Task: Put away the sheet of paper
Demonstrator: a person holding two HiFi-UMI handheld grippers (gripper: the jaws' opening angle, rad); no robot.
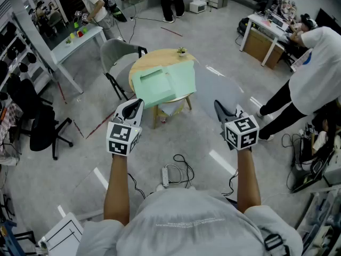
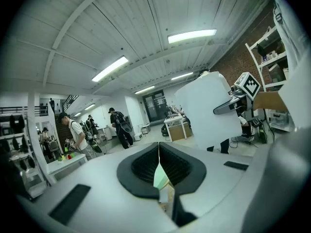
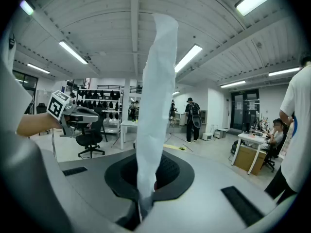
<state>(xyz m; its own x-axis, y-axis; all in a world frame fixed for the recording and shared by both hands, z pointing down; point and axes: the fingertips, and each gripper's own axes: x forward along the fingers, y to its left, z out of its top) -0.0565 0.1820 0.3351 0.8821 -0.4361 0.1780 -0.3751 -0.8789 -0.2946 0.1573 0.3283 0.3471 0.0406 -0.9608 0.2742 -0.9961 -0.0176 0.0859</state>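
Your right hand-held gripper [image 1: 219, 108] is clenched on the sheet of paper [image 3: 155, 81], which stands up from its jaws in mid-air, well apart from the green folder [image 1: 162, 84] on the round worktop [image 1: 160, 55]. Your left hand-held gripper [image 1: 136, 105] is closed and looks empty. Putting the sheet away is yet to be done.

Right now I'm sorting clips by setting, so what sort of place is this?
Probably a shared lab or workshop-style office: a cluttered desk, a black office chair, a white work table, and people standing about on a bare grey floor.
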